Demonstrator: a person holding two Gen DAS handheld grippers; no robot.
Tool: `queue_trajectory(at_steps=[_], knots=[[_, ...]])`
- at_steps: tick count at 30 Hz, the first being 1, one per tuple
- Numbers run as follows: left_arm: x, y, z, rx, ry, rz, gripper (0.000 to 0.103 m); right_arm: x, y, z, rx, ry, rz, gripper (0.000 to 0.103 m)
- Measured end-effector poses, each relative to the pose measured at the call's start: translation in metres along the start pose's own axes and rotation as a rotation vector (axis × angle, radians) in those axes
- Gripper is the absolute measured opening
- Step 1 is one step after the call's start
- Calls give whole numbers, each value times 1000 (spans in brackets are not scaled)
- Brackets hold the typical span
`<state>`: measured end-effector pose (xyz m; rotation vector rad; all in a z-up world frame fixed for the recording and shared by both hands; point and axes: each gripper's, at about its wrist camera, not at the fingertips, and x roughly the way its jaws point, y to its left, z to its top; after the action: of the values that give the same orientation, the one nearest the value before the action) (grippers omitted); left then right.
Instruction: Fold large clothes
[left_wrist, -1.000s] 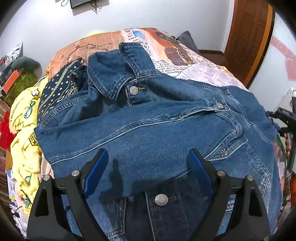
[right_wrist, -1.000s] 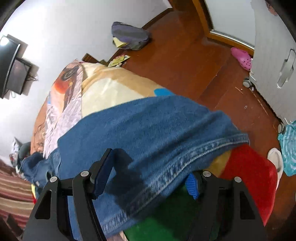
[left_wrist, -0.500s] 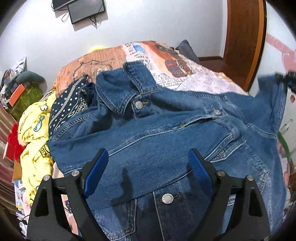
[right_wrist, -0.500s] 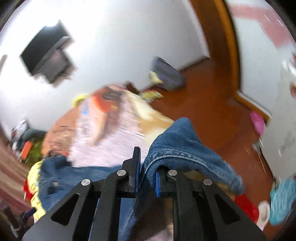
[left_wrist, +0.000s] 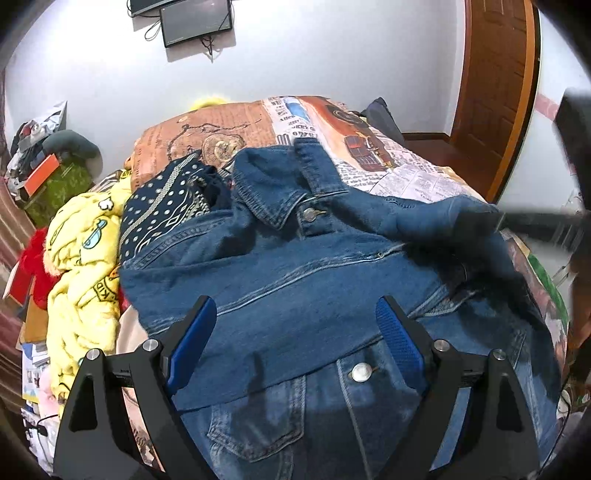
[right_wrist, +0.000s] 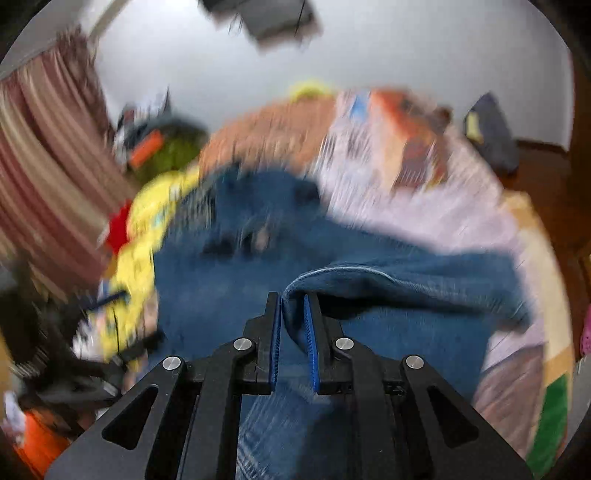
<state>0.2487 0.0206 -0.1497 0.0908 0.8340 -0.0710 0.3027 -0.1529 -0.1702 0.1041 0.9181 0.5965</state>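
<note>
A blue denim jacket (left_wrist: 314, 280) lies front up on the bed, collar toward the far wall, its metal buttons showing. My left gripper (left_wrist: 295, 332) hovers open and empty just above its lower front. My right gripper (right_wrist: 293, 314) is shut on the jacket's sleeve (right_wrist: 388, 284) and holds it over the jacket body (right_wrist: 207, 291); that view is blurred by motion. In the left wrist view the right gripper (left_wrist: 487, 221) appears as a dark blur at the right, with the sleeve (left_wrist: 424, 218) draped across the chest.
A bedspread (left_wrist: 369, 147) with newspaper print covers the bed. A navy dotted garment (left_wrist: 162, 199) and a yellow cartoon garment (left_wrist: 81, 258) lie left of the jacket. A wooden door (left_wrist: 491, 92) stands at the right, monitors (left_wrist: 195, 18) on the wall.
My right gripper has swung the gripped sleeve from the bed's right side inward over the jacket's chest. My left gripper has stayed open above the hem, tilting up slightly.
</note>
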Motion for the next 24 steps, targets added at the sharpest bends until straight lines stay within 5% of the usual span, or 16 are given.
queue_trajectory(at_steps=[5, 9, 14, 24], knots=[[0, 3, -6, 11, 18, 0, 88, 33, 3, -23, -21, 150, -18, 15], [0, -10, 2, 42, 15, -15, 88, 14, -15, -22, 23, 168, 23, 22], [1, -40, 26, 104, -3, -81, 88, -33, -32, -23, 83, 56, 0, 40], [42, -144, 76, 308, 25, -205, 88, -89, -116, -43, 279, -85, -191, 43]])
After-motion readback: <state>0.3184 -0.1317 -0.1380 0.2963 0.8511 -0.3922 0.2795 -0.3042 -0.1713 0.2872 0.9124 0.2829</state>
